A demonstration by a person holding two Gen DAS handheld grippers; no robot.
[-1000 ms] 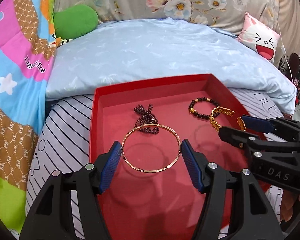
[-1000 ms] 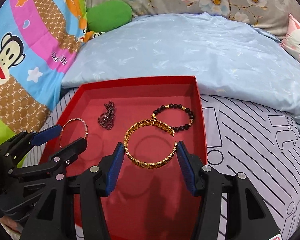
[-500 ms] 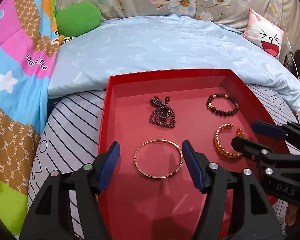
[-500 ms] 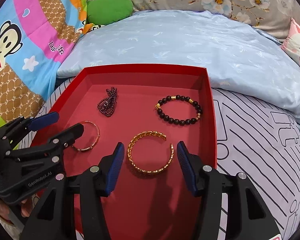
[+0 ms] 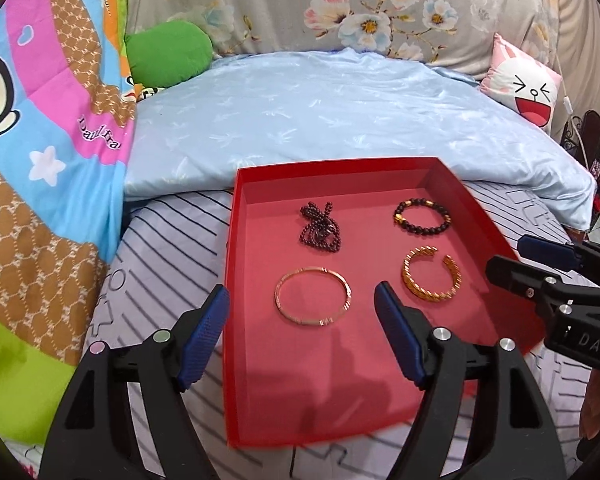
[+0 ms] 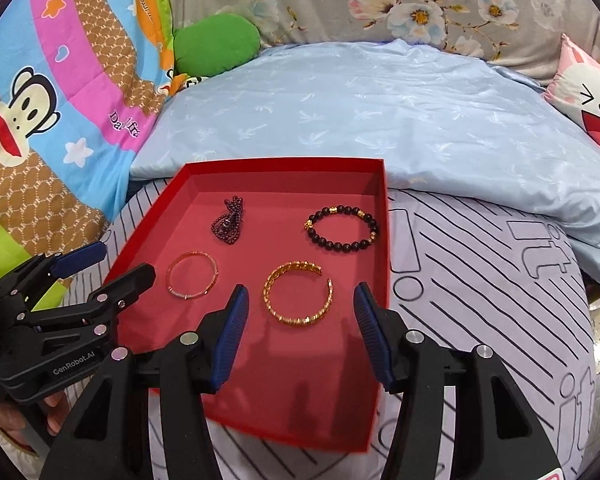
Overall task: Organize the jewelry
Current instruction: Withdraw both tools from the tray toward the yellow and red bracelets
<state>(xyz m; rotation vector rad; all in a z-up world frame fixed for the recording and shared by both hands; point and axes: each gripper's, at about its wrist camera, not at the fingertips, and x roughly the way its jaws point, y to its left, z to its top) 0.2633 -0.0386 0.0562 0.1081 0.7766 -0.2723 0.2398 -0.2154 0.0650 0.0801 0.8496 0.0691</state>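
A red tray (image 5: 236, 240) lies on the striped bed sheet. On its floor are a thin rose-gold bangle (image 5: 312, 269), a gold open cuff (image 5: 424, 294), a dark bead bracelet (image 5: 420, 230) and a bunched dark purple bead strand (image 5: 320, 232). My left gripper (image 5: 300, 296) hovers before the bangle, its jaws opening, nothing touching the pads. My right gripper (image 6: 301, 292) stands open before the cuff (image 6: 296, 320), clear of it. Each gripper shows in the other's view: the left gripper (image 6: 120, 262) and the right gripper (image 5: 512, 258).
A light blue quilt (image 5: 340, 120) rises behind the tray. A green cushion (image 5: 168, 54) and a cartoon monkey blanket (image 6: 40, 120) lie to the left, and a pink rabbit pillow (image 5: 524, 88) to the right. Striped sheet (image 6: 480, 280) surrounds the tray.
Both grippers have drawn back and up from the tray. The bangle and the cuff, earlier close between the pads, now lie farther ahead on the tray floor. The left jaws stand wider.
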